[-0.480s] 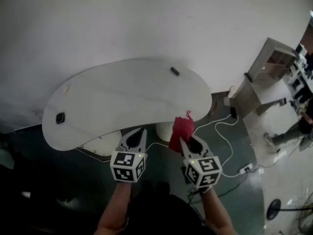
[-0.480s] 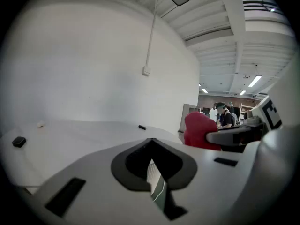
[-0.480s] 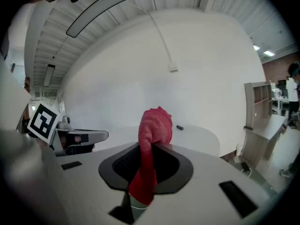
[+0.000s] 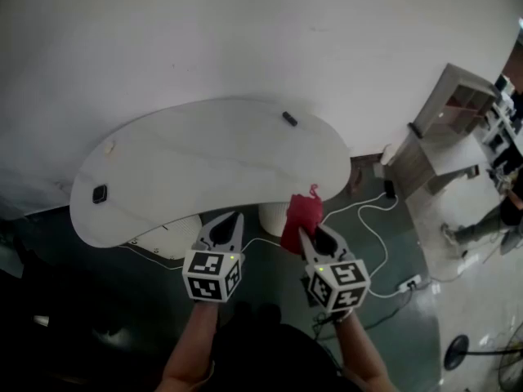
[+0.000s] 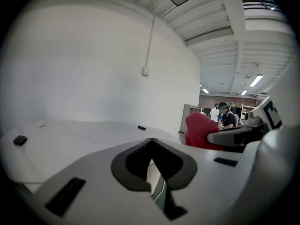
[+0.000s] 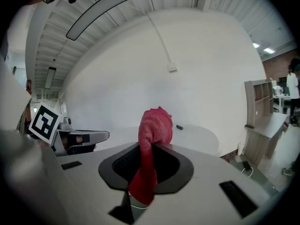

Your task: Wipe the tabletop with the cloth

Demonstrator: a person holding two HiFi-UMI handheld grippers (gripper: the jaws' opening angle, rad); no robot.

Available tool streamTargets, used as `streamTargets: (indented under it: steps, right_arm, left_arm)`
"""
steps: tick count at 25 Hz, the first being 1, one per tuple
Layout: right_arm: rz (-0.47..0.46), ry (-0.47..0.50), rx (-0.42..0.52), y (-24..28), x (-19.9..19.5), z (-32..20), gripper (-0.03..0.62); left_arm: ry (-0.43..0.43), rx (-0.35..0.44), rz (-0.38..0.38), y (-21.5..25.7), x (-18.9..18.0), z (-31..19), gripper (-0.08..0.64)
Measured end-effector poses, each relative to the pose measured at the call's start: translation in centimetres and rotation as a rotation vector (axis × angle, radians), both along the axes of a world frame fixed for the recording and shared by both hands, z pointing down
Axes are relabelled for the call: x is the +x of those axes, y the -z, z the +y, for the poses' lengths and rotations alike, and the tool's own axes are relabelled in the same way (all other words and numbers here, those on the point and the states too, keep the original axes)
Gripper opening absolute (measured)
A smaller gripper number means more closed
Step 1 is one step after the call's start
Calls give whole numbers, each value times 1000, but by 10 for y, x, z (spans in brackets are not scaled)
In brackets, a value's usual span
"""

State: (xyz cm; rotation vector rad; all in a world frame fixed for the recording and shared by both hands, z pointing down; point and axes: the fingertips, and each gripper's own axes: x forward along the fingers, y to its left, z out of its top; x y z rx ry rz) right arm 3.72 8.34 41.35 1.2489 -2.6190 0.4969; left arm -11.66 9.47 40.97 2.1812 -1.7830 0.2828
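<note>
Jaws of the right gripper (image 4: pixel 311 239) clamp a bunched red cloth (image 4: pixel 301 215), its long axis running forward out of them, tip toward the near edge of the tabletop (image 4: pixel 204 166); the left gripper (image 4: pixel 225 229), pinched closed on nothing, hovers just short of that edge

left claw (image 4: pixel 234 220) closed, right claw (image 4: pixel 306 235) clamped, side by side.

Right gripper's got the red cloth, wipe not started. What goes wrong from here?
1. The red terry cloth is bunched, and the right gripper pinches only a narrow part of it. Dragging may pull it free or wipe just a thin stripe.
2. A small black square object and a black oblong object lie on the white kidney-shaped tabletop. A sweep could knock them off.
</note>
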Motion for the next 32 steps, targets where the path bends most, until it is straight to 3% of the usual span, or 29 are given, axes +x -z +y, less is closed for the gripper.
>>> streamTargets:
  steps: [9, 15, 32]
  right_arm:
    - [-18, -4, -7, 1, 11, -19, 63]
    - [-21, -18, -28, -10, 1, -55, 63]
    - [42, 10, -146, -46, -89, -208, 63]
  left_arm:
    - [-4, 13, -17, 6, 11, -17, 3]
    - [-23, -6, -11, -7, 4, -58, 3]
    - [-79, -51, 43, -29, -57, -232, 3]
